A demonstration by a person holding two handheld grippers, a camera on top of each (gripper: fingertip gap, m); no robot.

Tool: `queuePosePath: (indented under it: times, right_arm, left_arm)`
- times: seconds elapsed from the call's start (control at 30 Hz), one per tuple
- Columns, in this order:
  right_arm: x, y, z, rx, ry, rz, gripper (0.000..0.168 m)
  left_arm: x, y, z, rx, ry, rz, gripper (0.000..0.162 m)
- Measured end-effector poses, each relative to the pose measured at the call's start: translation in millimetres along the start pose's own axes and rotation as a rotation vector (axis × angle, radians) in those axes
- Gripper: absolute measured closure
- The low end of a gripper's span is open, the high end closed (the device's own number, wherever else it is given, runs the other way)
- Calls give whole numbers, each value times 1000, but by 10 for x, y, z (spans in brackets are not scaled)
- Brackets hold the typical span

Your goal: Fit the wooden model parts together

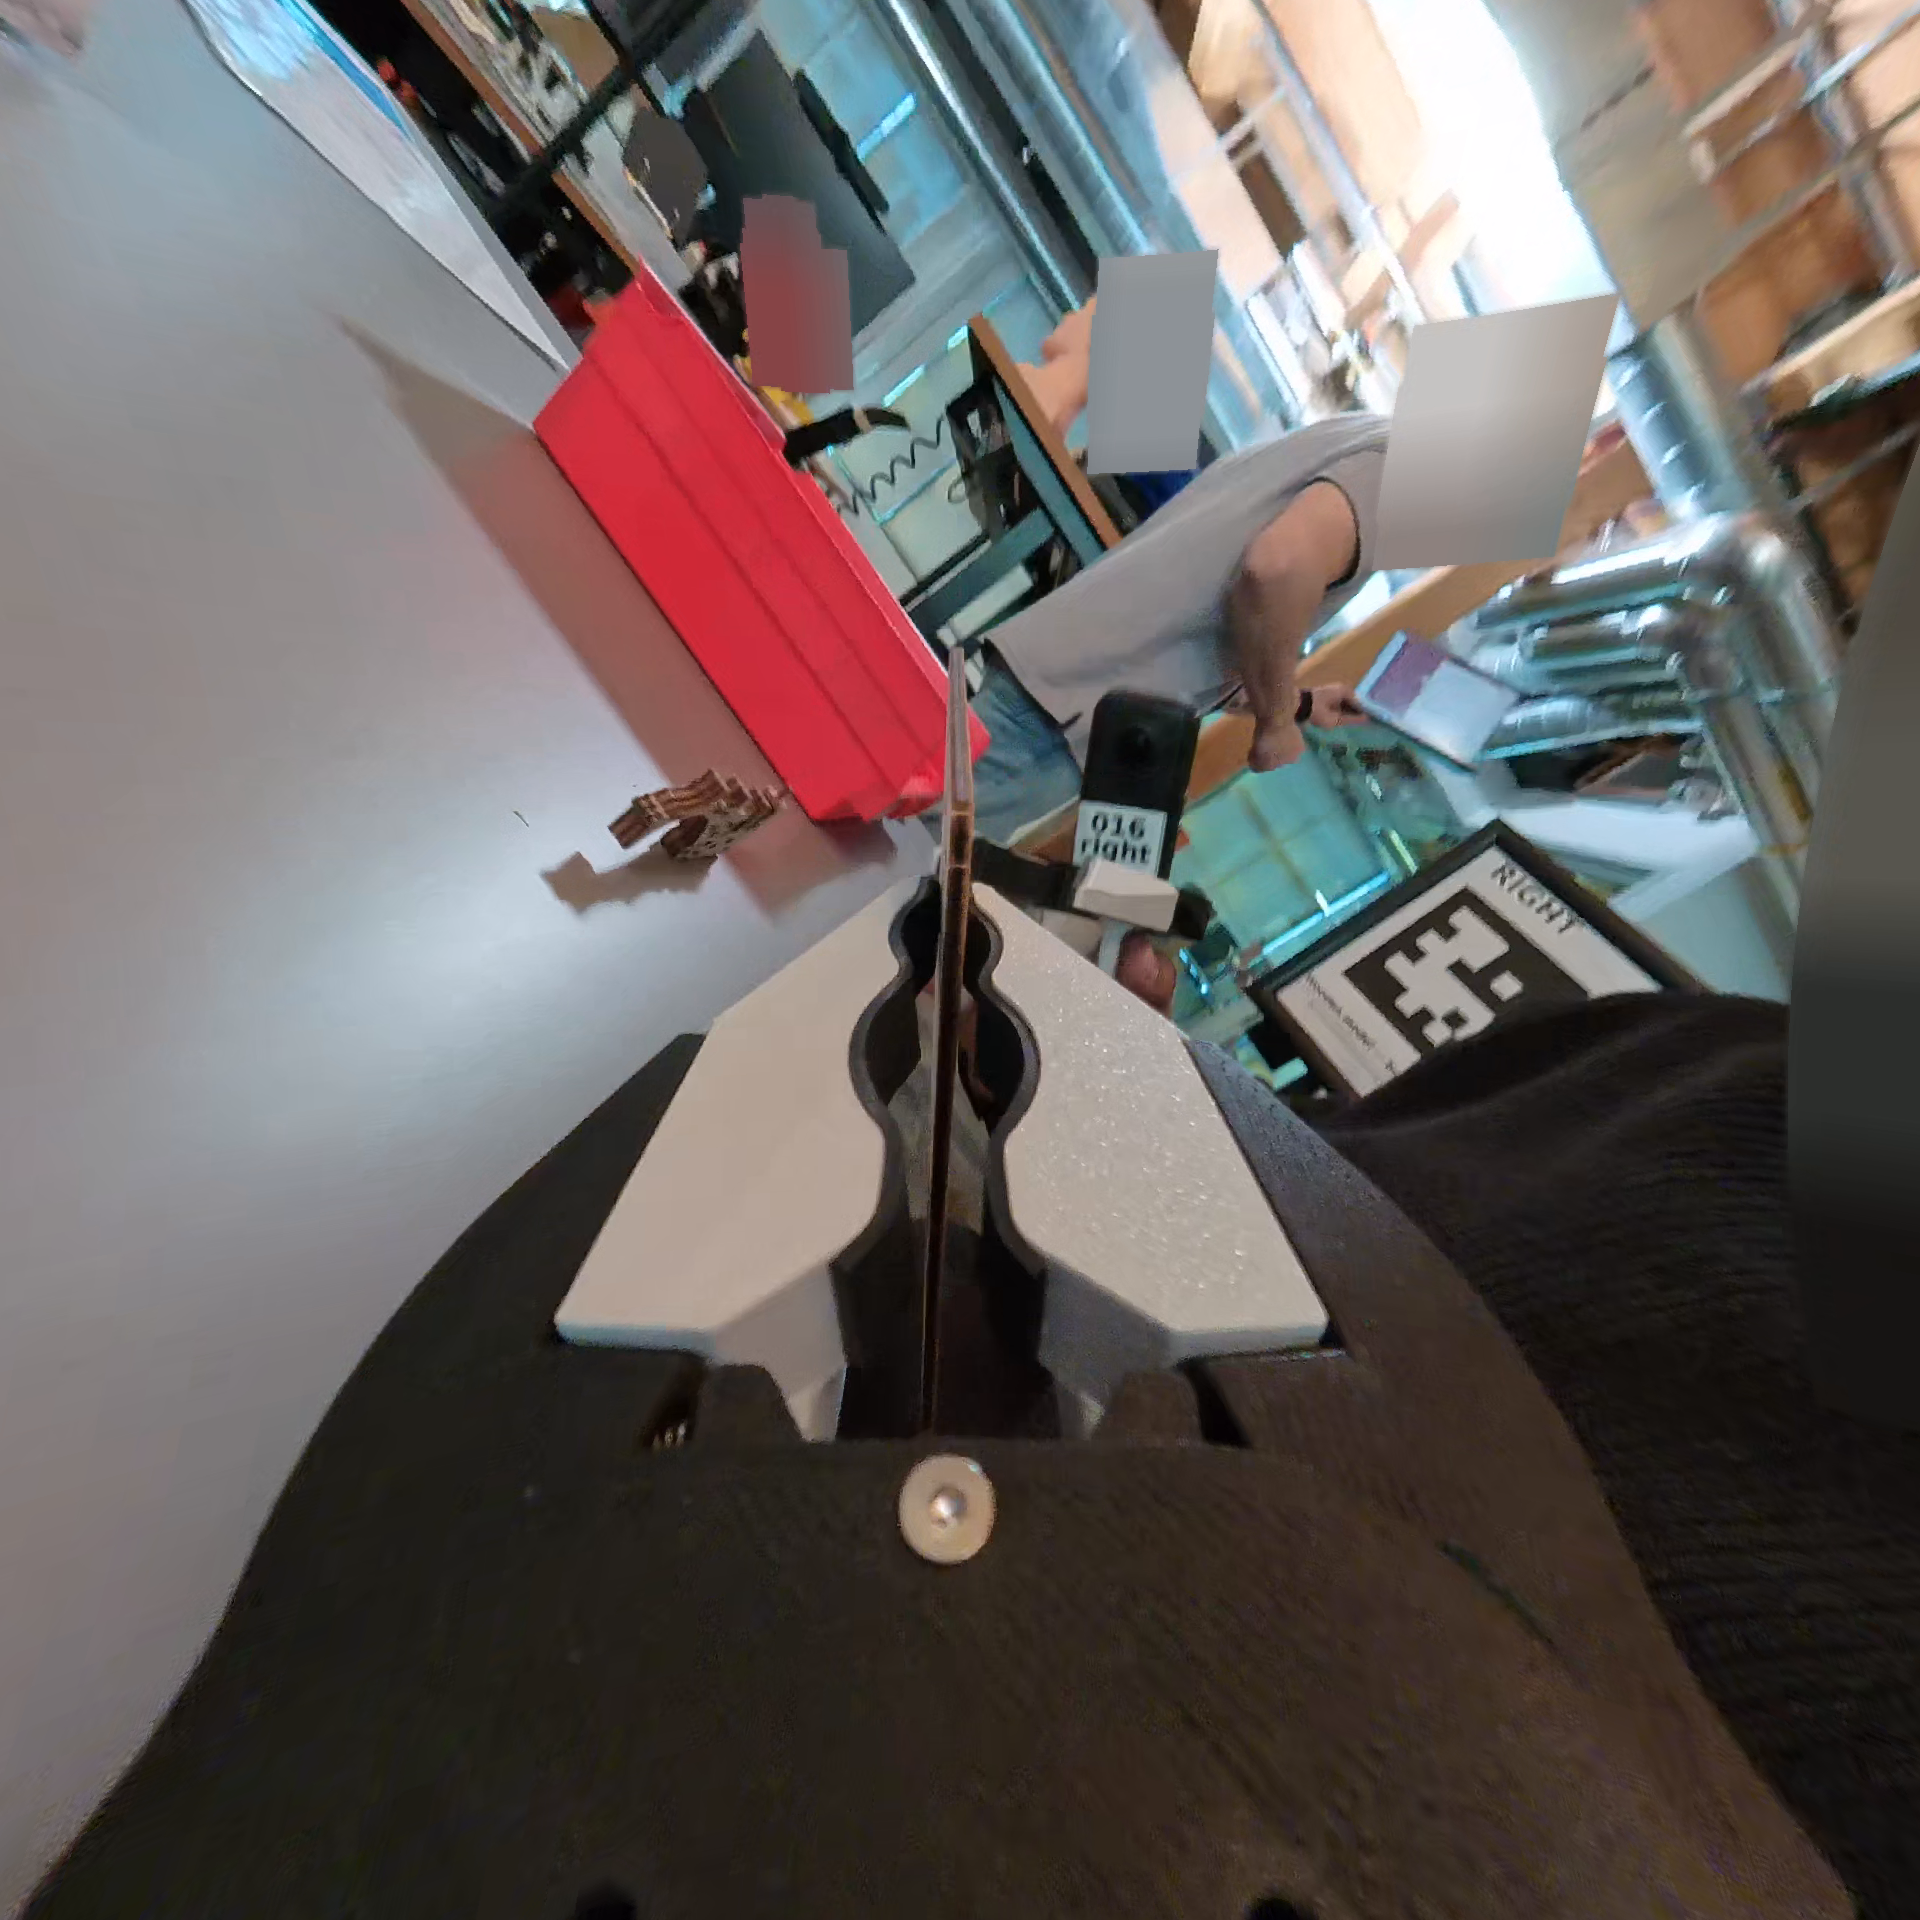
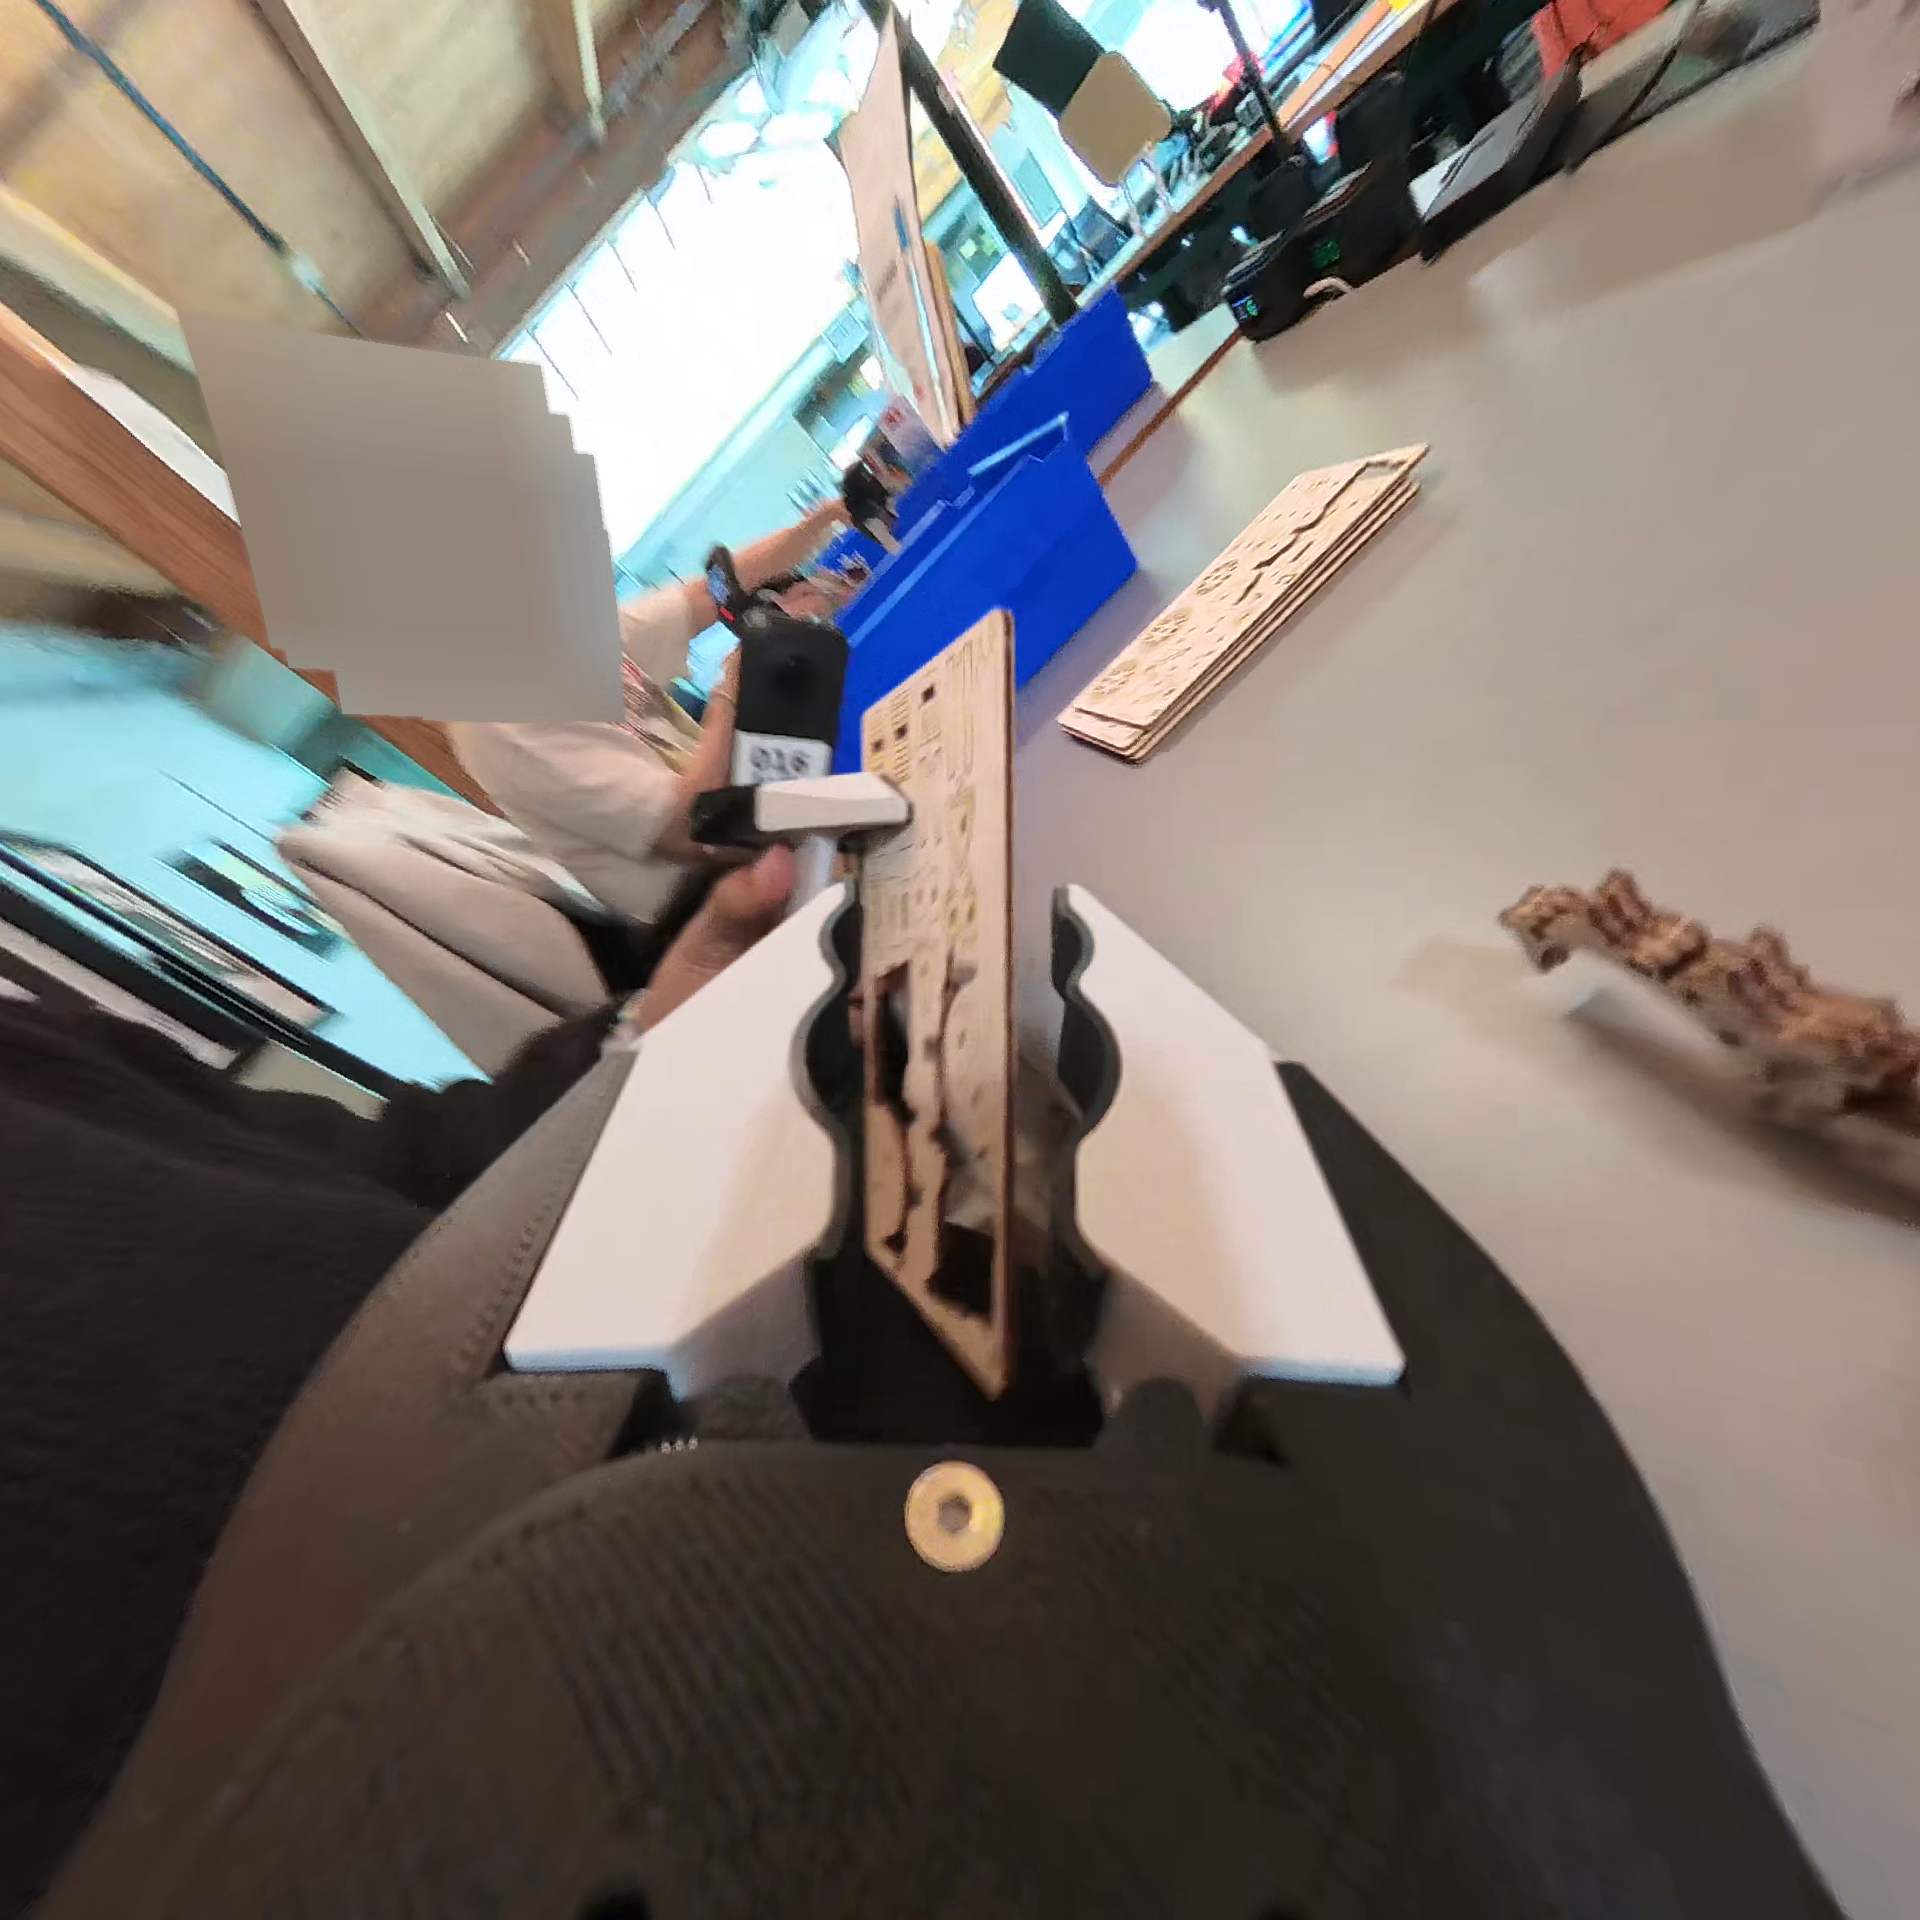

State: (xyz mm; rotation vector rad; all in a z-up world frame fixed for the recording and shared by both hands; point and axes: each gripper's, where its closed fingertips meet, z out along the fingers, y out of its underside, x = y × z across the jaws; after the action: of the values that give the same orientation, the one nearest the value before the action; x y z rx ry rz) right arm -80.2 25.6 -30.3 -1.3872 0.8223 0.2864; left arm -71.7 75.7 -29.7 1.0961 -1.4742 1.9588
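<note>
Nearest in the left wrist view, our left gripper (image 1: 948, 925) has its two white fingers closed tight on a thin wooden sheet (image 1: 958, 821), which we see only edge-on, standing straight up between the tips. The right wrist view shows what that one cannot: the flat face of the same sheet (image 2: 961, 831), pale wood cut with small part outlines and with several holes where pieces have gone. There the sheet stands inside our right gripper (image 2: 951, 925), whose fingers are spread wide; the sheet lies close to the left finger, and we cannot tell whether it touches, while the right finger stands clear of it. Just past the sheet, each view catches the other gripper, the left one (image 2: 831, 805) pinching the sheet's edge, the right one (image 1: 1127, 899) beside it. On the grey table (image 1: 260, 727) we count one small assembled wooden model (image 1: 694, 821), near the sheet in the left view and blurred at the right edge in the right view (image 2: 1704, 987). Only the right view shows one stack of further wooden sheets (image 2: 1247, 603) lying flat farther off, with one blue bin (image 2: 997, 540) beyond it. Only the left view shows one red bin (image 1: 748, 582) behind the model, and past the table edge a person in a grey shirt (image 1: 1164, 561).
</note>
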Motion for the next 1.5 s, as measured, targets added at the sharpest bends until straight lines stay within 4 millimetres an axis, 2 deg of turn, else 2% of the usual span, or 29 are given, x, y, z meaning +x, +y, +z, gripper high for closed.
queuePosePath:
  times: [0.17,0.27,0.33,0.4,0.7,0.87,1.2,1.5]
  right_arm:
    - [-104,59,25,-34,28,-117,132]
    - [-151,90,21,-46,13,-120,143]
    - [-156,79,11,-37,14,-123,154]
    - [-159,83,13,-40,12,-124,156]
    - [-104,89,4,-48,37,-143,152]
    - [-98,118,9,-64,35,-135,155]
    - [-34,110,10,-77,94,-233,151]
    - [4,79,42,-74,114,-203,150]
  left_arm:
    - [127,421,179,-222,26,60,162]
    - [207,540,237,-273,39,102,162]
    - [238,549,243,-275,47,113,162]
    - [244,550,244,-270,51,106,162]
    - [212,542,274,-245,25,144,162]
    - [193,500,321,-209,-9,202,160]
    - [182,499,345,-194,-26,175,162]
    - [141,468,340,-189,-54,194,162]
